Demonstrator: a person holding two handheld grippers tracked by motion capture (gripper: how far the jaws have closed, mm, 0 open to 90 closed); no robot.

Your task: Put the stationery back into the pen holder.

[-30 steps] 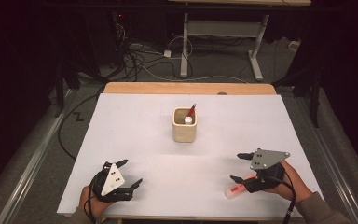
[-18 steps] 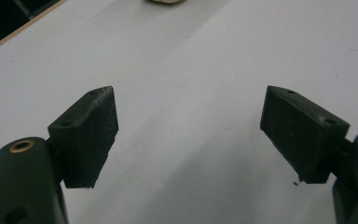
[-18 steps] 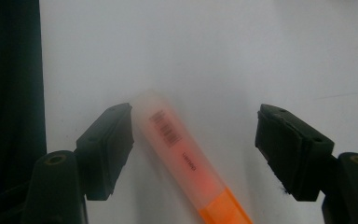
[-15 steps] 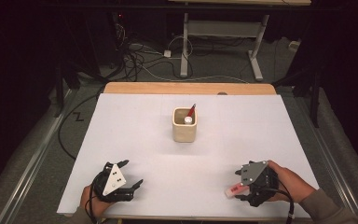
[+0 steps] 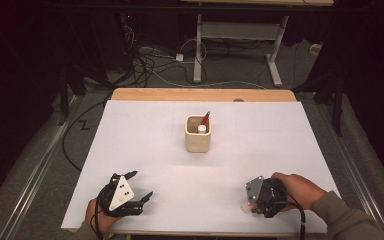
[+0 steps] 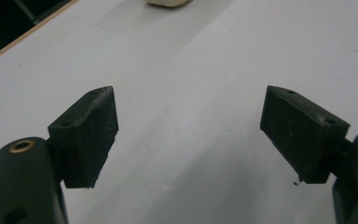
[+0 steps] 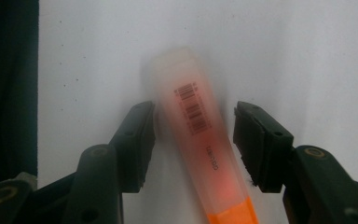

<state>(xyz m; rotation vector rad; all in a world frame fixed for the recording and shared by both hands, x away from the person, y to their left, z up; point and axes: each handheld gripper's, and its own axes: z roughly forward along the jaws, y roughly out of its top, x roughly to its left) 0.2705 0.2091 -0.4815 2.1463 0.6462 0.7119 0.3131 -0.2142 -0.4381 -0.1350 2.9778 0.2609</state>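
An orange highlighter (image 7: pixel 191 126) with a barcode lies flat on the white table sheet (image 5: pixel 155 150), near the front right edge. My right gripper (image 7: pixel 194 140) straddles it, one jaw on each side; the jaws have just been closing, and a slim gap still shows beside the right pad (image 7: pixel 256 144). In the high view the right gripper (image 5: pixel 258 200) covers most of the highlighter (image 5: pixel 243 206). My left gripper (image 5: pixel 141 184) rests at the front left, open, with nothing between its pads (image 6: pixel 91 133). A cream cup (image 5: pixel 198 135) holding a red pen (image 5: pixel 205 119) stands mid-table.
The cup's base (image 6: pixel 168 2) peeks in at the top of the left gripper view. A wooden table edge (image 5: pixel 205 94) runs along the far side. Cables and a desk frame (image 5: pixel 200 45) lie on the floor beyond. The right hand's sleeve (image 5: pixel 345 220) enters from the bottom right.
My right gripper has dropped and shifted left toward the front edge, coming down over the highlighter, and its jaws have narrowed around it. The left gripper has stayed still.
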